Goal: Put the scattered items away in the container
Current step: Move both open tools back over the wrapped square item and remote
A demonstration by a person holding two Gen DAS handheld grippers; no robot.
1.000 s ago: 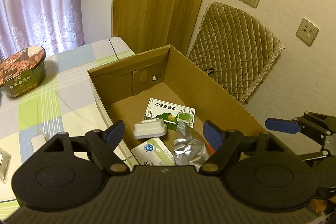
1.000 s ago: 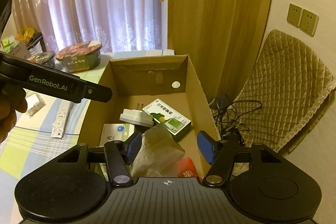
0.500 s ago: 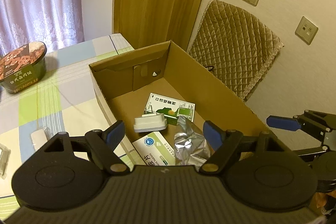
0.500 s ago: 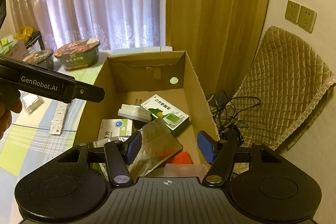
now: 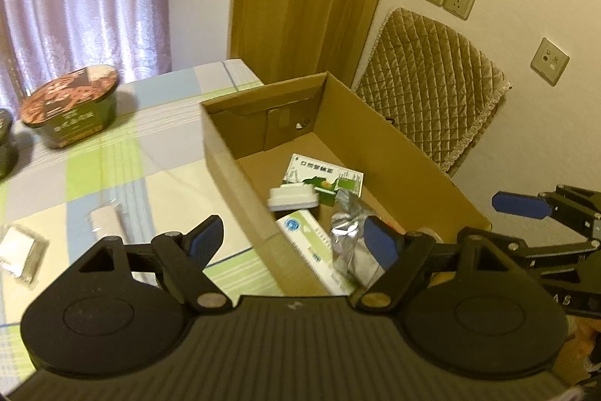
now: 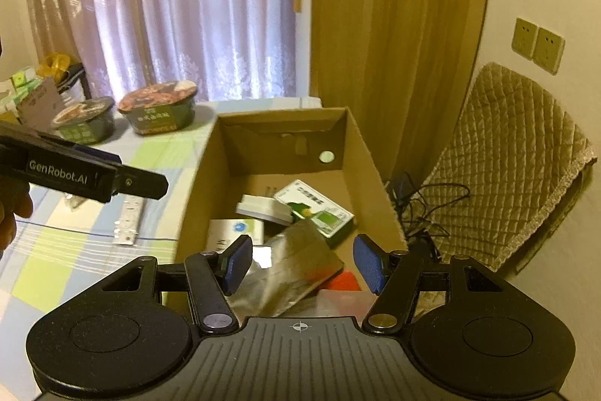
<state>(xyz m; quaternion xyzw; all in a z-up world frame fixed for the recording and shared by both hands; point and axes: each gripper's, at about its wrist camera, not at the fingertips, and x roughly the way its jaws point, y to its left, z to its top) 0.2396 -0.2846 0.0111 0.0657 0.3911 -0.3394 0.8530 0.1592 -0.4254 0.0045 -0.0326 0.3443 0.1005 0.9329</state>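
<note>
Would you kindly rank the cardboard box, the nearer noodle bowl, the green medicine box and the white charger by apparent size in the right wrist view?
1. cardboard box
2. nearer noodle bowl
3. green medicine box and white charger: the medicine box looks slightly larger, but the charger overlaps it, so this is unsure.

brown cardboard box [image 5: 413,153], checked pastel tablecloth [image 5: 112,160], silver foil pouch [image 6: 289,265]

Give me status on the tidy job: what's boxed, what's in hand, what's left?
Boxed: green medicine box, white adapter, second white carton and foil pouch lie inside the cardboard box. In hand: nothing; left gripper and right gripper are both open and empty. Left: blister strip and small wrapped packets on the tablecloth; two noodle bowls are also out.
</note>
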